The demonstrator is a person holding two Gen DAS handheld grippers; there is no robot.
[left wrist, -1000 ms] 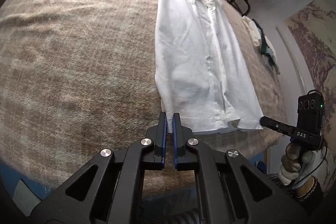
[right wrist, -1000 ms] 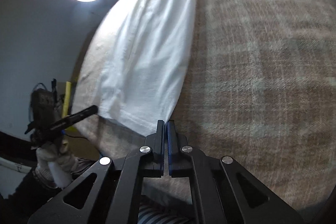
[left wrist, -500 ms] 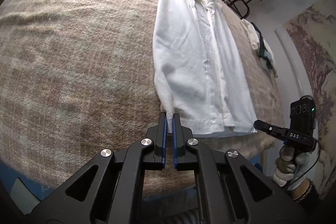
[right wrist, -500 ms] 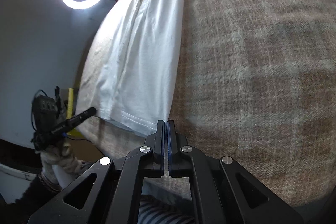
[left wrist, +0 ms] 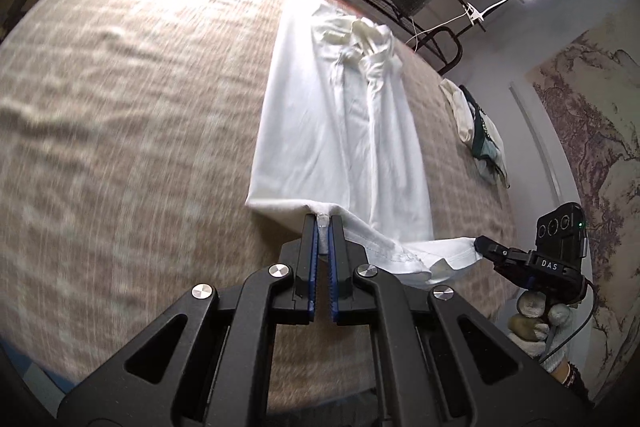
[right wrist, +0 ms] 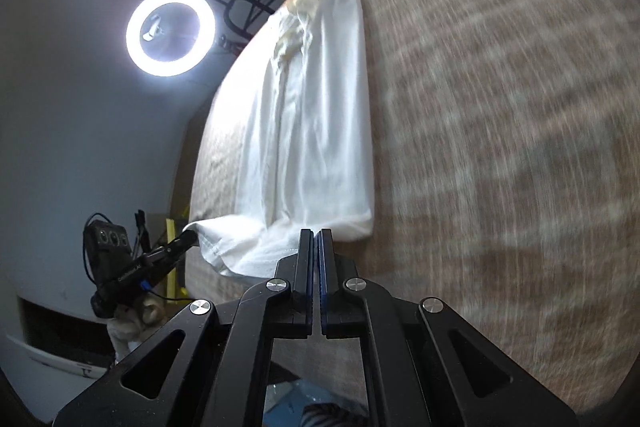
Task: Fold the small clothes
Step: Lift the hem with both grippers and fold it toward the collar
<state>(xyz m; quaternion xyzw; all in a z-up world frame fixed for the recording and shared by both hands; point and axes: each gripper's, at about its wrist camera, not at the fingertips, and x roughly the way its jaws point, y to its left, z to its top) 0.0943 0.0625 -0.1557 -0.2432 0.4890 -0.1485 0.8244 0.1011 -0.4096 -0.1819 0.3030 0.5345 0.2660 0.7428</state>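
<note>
White cotton, a button-front shirt (left wrist: 340, 131) lies lengthwise on a bed covered with a brown-and-cream woven blanket (left wrist: 120, 131), collar at the far end, hem at the near end. That near hem is raised off the blanket and slung between the two tools. The left tool (left wrist: 323, 223) is clamped tight on the hem's left corner, a sliver of white cloth showing between its blue pads. The right tool (right wrist: 316, 235) is likewise closed on the hem's right corner; from the left wrist view its black tip (left wrist: 482, 245) bites the cloth at the right, held by a gloved hand (left wrist: 536, 323). A ring light (right wrist: 170, 31) glows beyond the bed's left edge. More clothes (left wrist: 480, 135) sit in a small heap on the blanket, well apart to the right.
</note>
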